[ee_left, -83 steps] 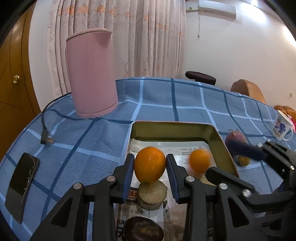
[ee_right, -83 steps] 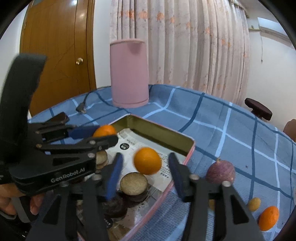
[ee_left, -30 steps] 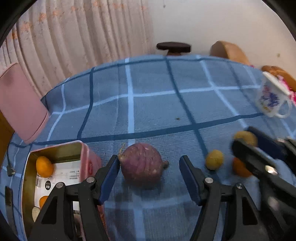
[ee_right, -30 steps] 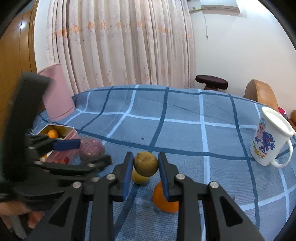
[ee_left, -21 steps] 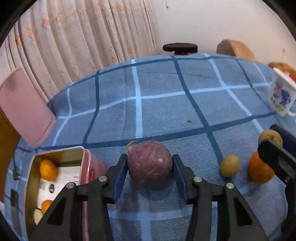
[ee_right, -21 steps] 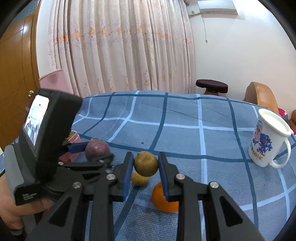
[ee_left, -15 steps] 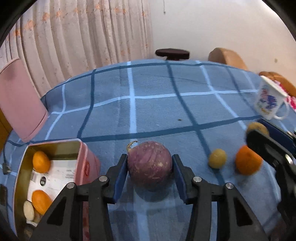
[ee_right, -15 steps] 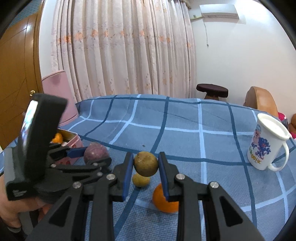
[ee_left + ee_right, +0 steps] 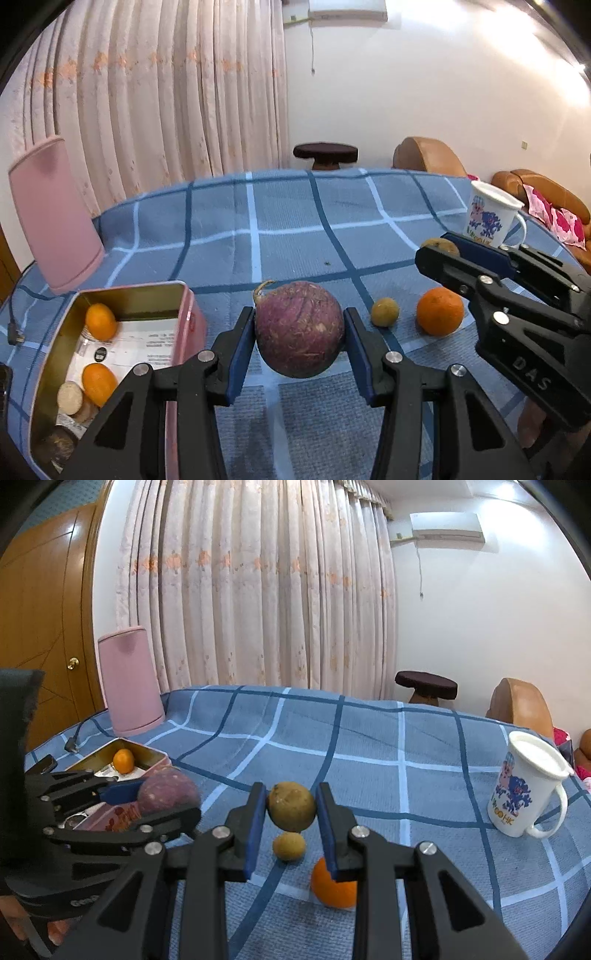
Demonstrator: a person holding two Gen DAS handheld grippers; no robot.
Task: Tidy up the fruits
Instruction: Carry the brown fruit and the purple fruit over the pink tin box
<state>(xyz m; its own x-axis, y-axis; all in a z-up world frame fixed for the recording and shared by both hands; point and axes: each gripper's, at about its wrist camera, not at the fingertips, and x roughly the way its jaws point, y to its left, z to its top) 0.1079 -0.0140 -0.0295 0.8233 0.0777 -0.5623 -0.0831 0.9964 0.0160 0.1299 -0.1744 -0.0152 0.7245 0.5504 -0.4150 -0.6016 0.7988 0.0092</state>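
Observation:
My left gripper [image 9: 300, 334] is shut on a round purple fruit [image 9: 300, 328] and holds it above the blue checked cloth, right of the pink tin [image 9: 186, 317]. The tin holds two oranges [image 9: 100, 321] and some brown slices. My right gripper [image 9: 291, 812] is shut on a brown-green fruit [image 9: 291, 806], lifted above the cloth. Below it lie a small yellow-green fruit [image 9: 289, 845] and an orange [image 9: 334, 888]. They also show in the left wrist view as the small fruit [image 9: 385, 312] and the orange [image 9: 439, 311].
A pink kettle [image 9: 55, 218] stands at the back left with its cord and plug [image 9: 14, 334]. A white printed mug [image 9: 524, 784] stands at the right. A dark phone [image 9: 46, 764] lies left of the tin. Chairs and a stool stand beyond the table.
Both grippers dropped oranges in the tin, moved right, and closed on new fruits. The left gripper has lifted the purple fruit off the cloth; the right holds the brown-green fruit raised.

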